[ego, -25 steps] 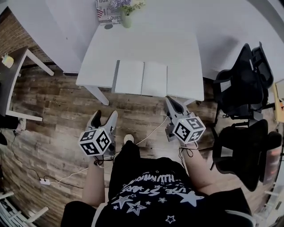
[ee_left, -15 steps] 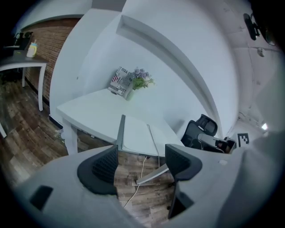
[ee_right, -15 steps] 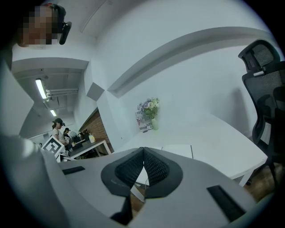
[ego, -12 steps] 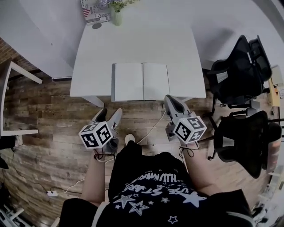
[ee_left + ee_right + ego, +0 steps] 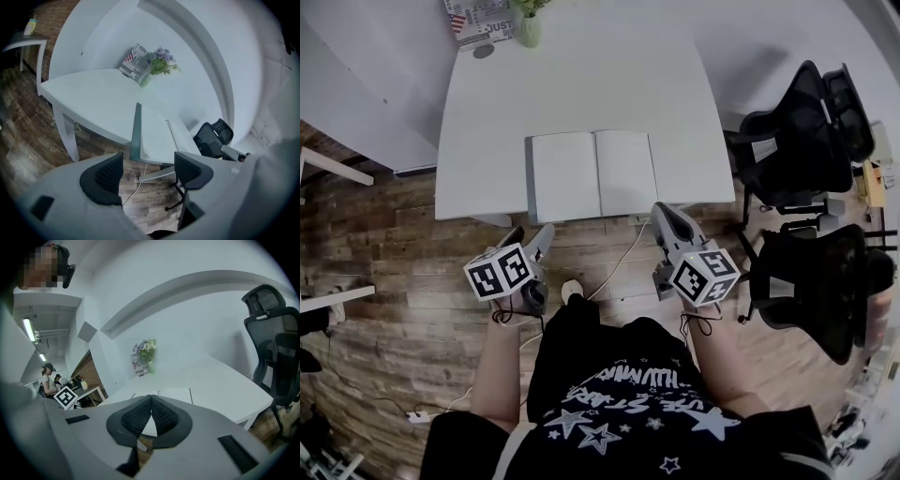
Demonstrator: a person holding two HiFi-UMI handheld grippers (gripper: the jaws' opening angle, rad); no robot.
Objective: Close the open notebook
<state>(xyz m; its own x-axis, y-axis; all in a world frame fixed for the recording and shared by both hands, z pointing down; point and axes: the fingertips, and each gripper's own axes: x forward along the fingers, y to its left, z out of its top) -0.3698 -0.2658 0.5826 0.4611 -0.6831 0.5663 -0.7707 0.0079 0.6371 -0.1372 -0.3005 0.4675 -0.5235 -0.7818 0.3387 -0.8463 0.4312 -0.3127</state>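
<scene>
The open notebook (image 5: 592, 175) lies flat with blank white pages near the front edge of the white table (image 5: 581, 84). The left gripper view shows it from its left side (image 5: 152, 136); in the right gripper view it lies just past the jaws (image 5: 173, 393). My left gripper (image 5: 528, 240) hangs over the floor short of the table's front edge, below the notebook's left page; it is open (image 5: 146, 171) with nothing between the jaws. My right gripper (image 5: 665, 212) is at the table's edge by the notebook's right corner, shut (image 5: 151, 405) and empty.
A vase of flowers (image 5: 530, 28) and a printed card (image 5: 473, 17) stand at the table's far edge. Two black office chairs (image 5: 802, 141) (image 5: 816, 281) crowd the right side. A white cable (image 5: 619, 267) runs over the wooden floor under the table's front.
The table and notebook have come nearer, so I have moved forward. Both grippers now sit close to the table's front edge; their jaw states are unchanged.
</scene>
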